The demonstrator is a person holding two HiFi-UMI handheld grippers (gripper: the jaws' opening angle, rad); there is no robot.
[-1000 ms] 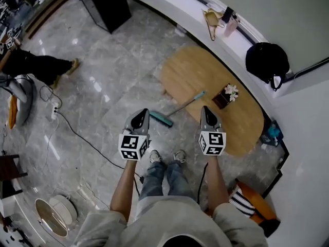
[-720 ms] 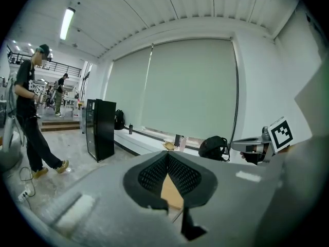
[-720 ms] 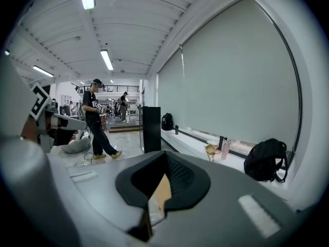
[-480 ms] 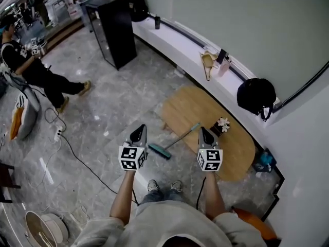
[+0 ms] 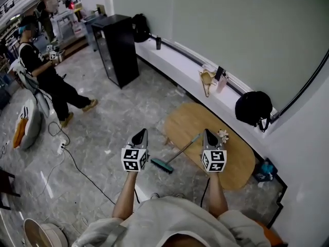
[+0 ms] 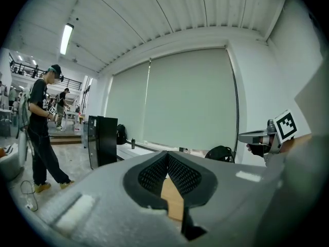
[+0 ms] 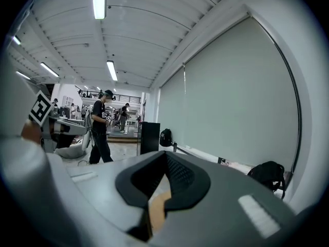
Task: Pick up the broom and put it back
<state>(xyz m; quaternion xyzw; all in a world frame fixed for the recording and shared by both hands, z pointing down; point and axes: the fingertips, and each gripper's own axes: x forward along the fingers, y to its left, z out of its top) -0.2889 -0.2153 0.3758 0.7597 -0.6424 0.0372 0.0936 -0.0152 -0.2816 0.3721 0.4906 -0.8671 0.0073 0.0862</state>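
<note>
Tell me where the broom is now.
Head view, centre: the broom shows between the left gripper and right gripper, brush on the floor, handle toward the wooden table.

broom (image 5: 162,164): teal | table (image 5: 187,120): light wood | floor (image 5: 113,122): grey marbled
</note>
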